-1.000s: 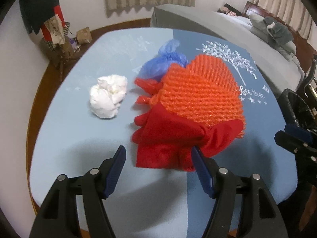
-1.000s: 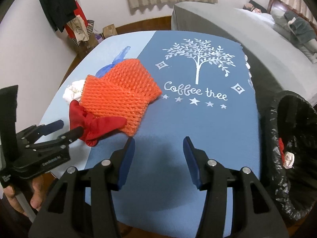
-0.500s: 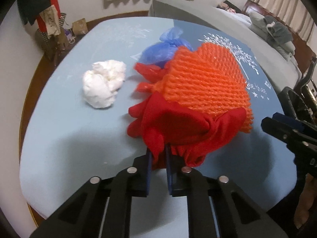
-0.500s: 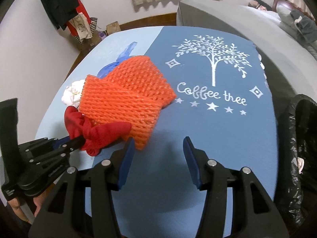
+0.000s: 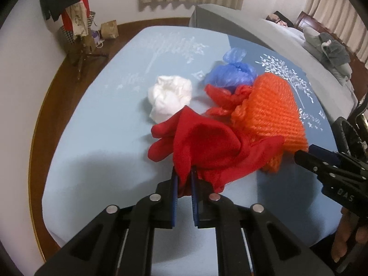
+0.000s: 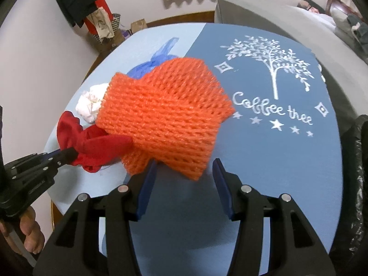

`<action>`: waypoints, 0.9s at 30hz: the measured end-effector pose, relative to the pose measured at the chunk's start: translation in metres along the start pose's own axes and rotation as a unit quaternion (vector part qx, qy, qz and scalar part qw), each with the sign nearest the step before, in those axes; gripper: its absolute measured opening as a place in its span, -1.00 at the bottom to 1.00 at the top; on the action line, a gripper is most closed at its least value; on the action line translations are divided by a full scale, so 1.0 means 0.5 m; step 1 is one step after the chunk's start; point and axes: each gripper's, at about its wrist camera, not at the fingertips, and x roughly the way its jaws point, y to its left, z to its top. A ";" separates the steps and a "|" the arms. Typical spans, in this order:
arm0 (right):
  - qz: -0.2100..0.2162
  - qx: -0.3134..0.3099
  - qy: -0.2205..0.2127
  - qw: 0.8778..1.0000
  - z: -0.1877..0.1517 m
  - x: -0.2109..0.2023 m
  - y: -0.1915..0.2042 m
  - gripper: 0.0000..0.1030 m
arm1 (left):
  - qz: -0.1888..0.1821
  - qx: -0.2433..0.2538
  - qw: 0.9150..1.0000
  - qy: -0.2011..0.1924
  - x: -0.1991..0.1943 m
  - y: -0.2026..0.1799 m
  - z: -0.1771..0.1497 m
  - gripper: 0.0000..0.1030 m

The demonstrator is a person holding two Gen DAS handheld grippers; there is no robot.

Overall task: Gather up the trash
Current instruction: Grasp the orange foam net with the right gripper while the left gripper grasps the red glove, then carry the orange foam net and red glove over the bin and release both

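My left gripper (image 5: 183, 174) is shut on a red cloth (image 5: 207, 145) and lifts its near edge off the blue tablecloth (image 5: 103, 138); it also shows in the right wrist view (image 6: 69, 154). An orange foam net (image 5: 273, 112) lies right of the cloth, partly over it. My right gripper (image 6: 185, 179) is open, its fingertips at either side of the net's (image 6: 165, 115) near edge. A white paper wad (image 5: 171, 95) and a blue plastic bag (image 5: 230, 73) lie behind. A crumpled red plastic bag (image 5: 225, 96) sits between them.
A black-lined trash bin (image 6: 356, 172) stands at the table's right edge. A grey bed (image 5: 264, 32) lies behind the table. A coat stand with bags (image 5: 76, 25) stands at the far left by the wall.
My left gripper closed on the red cloth and raised it. My right gripper moved forward to the orange net's near edge and stayed open.
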 end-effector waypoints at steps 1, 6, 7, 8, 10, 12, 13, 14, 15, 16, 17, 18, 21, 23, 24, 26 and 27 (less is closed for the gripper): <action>-0.001 -0.001 0.001 1.000 0.000 0.005 0.001 -0.03 | -0.001 -0.001 1.000 0.002 0.003 0.001 -0.001 -0.80; 0.010 0.000 0.016 1.000 0.002 0.024 -0.002 -0.54 | 0.001 0.000 1.000 0.003 0.005 0.005 -0.005 -0.80; 0.012 0.000 0.018 1.000 0.002 0.025 -0.003 -0.72 | 0.001 -0.001 1.000 0.003 0.004 0.006 -0.004 -0.80; 0.015 -0.001 0.020 1.000 0.001 0.025 -0.004 -0.80 | 0.001 -0.001 1.000 0.003 0.003 0.006 -0.003 -0.80; 0.018 -0.002 0.017 1.000 -0.001 0.020 -0.004 -0.85 | 0.002 -0.001 1.000 0.002 0.002 0.000 0.000 -0.80; 0.023 -0.001 0.015 1.000 -0.004 0.011 -0.007 -0.87 | 0.002 0.000 1.000 0.000 -0.002 -0.004 -0.001 -0.80; 0.024 0.000 0.014 1.000 -0.004 0.008 -0.010 -0.88 | 0.002 0.000 1.000 0.000 -0.002 -0.005 0.000 -0.80; 0.027 0.002 0.012 1.000 -0.006 0.001 -0.012 -0.89 | 0.002 0.000 1.000 -0.001 -0.005 -0.007 -0.001 -0.80; 0.028 0.003 0.010 1.000 -0.006 -0.006 -0.015 -0.89 | 0.002 0.001 1.000 -0.002 -0.009 -0.009 -0.003 -0.80; 0.028 0.004 0.008 1.000 -0.007 -0.014 -0.017 -0.90 | 0.001 0.002 1.000 -0.004 -0.014 -0.012 -0.003 -0.80; 0.028 0.006 0.004 1.000 -0.009 -0.025 -0.021 -0.90 | 0.000 0.002 1.000 -0.006 -0.019 -0.016 -0.004 -0.80; 0.028 0.008 0.001 1.000 -0.010 -0.035 -0.025 -0.90 | 0.000 0.002 1.000 -0.007 -0.024 -0.018 -0.004 -0.80; 0.025 0.011 -0.011 1.000 -0.013 -0.063 -0.038 -0.90 | -0.004 0.005 1.000 -0.017 -0.046 -0.030 -0.005 -0.80; 0.023 0.017 -0.017 0.999 -0.016 -0.083 -0.046 -0.90 | -0.008 0.007 1.000 -0.023 -0.062 -0.037 -0.007 -0.80; 0.022 0.019 -0.020 0.999 -0.016 -0.092 -0.051 -0.90 | -0.010 0.008 1.000 -0.026 -0.072 -0.043 -0.008 -0.80; 0.021 0.022 -0.028 0.999 -0.019 -0.111 -0.056 -0.90 | -0.013 0.012 0.999 -0.033 -0.088 -0.055 -0.010 -0.80; 0.021 0.022 -0.030 0.999 -0.020 -0.120 -0.058 -0.90 | -0.016 0.014 0.999 -0.035 -0.096 -0.062 -0.011 -0.80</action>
